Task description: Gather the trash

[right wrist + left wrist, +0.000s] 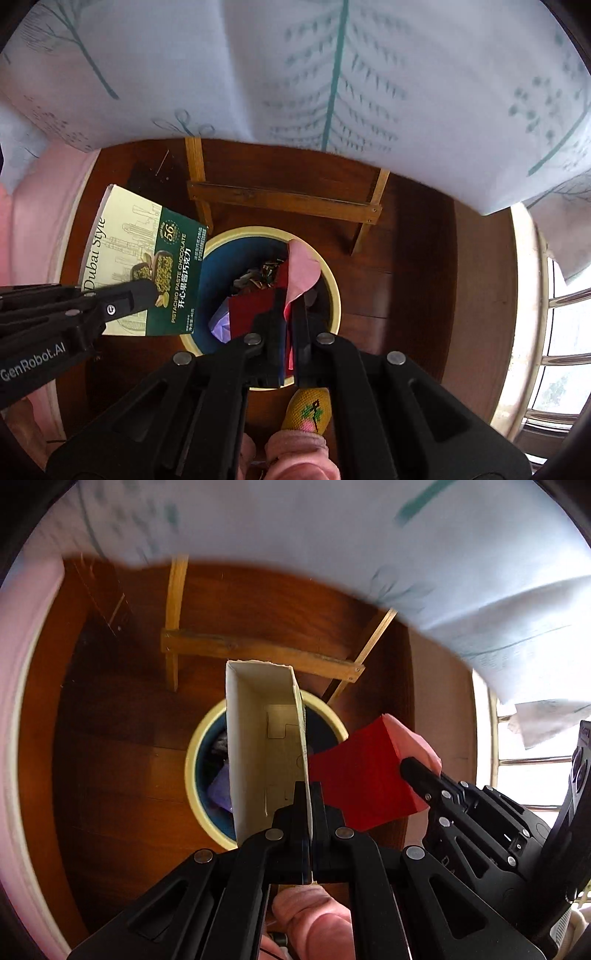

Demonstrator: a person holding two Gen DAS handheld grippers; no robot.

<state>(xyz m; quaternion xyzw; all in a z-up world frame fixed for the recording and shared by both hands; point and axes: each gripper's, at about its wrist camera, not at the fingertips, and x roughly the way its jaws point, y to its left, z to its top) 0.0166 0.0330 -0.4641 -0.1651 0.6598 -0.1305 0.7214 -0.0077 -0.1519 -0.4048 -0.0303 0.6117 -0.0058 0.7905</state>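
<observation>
My left gripper point(308, 794) is shut on one wall of an open chocolate box point(258, 746), cream inside, held above the round bin point(194, 760). In the right wrist view the box point(147, 266) shows its green and cream printed face, with the left gripper point(147, 291) clamped on it. My right gripper point(290, 306) is shut on a red and pink paper point(299, 269), held over the bin point(332, 288). The left wrist view shows that paper point(358, 775) and the right gripper point(410, 771) just right of the box. The bin holds purple plastic and other scraps.
The bin stands on a dark wooden floor point(406, 295). A wooden stool frame point(284, 199) stands just behind it. A pale leaf-print cloth point(332, 74) hangs over the top. A window rail point(565, 295) is at the right, pink fabric point(14, 701) at the left.
</observation>
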